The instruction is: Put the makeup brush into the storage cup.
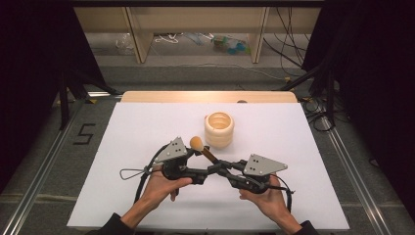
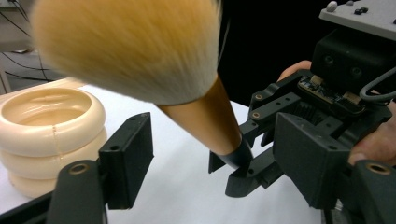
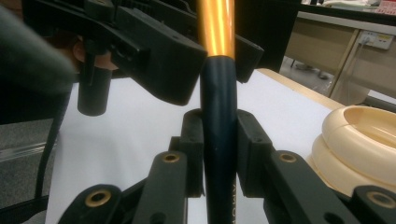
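Brush [image 1: 202,148] slanting up-left, bristles toward ringed cup [image 1: 219,129], right claw [image 1: 219,168] clamping handle, left claw [image 1: 201,175] wide.

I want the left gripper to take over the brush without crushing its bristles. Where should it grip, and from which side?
Grip the brush on its gold tapered neck, between the bristles and the dark handle that the right gripper clamps. Come from the side facing the right gripper, with the open left gripper straddling the neck; it is rigid.
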`<state>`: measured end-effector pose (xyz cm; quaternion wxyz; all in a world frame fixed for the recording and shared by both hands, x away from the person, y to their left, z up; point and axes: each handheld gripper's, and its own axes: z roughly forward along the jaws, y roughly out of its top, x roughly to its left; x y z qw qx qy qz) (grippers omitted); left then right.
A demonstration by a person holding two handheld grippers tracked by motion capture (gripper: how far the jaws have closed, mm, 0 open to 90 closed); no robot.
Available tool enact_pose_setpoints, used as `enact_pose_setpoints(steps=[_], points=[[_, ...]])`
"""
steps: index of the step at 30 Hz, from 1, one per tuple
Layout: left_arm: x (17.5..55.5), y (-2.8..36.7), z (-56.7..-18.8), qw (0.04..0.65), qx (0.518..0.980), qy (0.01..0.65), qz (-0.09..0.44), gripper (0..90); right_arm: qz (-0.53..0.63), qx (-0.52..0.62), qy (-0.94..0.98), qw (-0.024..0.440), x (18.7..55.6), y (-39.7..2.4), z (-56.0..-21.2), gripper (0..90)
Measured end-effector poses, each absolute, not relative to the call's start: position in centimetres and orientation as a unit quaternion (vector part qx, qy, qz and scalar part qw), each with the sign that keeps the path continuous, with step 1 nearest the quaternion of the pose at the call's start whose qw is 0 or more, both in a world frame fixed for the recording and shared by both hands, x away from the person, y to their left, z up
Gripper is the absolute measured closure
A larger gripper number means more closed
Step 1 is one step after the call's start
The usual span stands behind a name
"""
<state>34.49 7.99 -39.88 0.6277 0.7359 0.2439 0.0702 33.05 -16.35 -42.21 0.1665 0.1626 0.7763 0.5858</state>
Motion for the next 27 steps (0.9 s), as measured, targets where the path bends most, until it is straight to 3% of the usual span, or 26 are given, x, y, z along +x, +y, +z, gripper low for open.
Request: enact_pose_setpoints(steps=[12, 27], points=[[34.42, 8.12, -39.84, 0.639, 0.733, 0.227, 0.053, 51.6, 0.594, 0.157, 0.774, 0.153, 32.86, -15.98, -42.35, 75.9], [34.70, 8.37, -40.31, 0.654, 0.722, 0.225, 0.013, 68.6, 0.595, 0.152, 0.774, 0.155, 32.81, -15.95, -42.32, 75.9]])
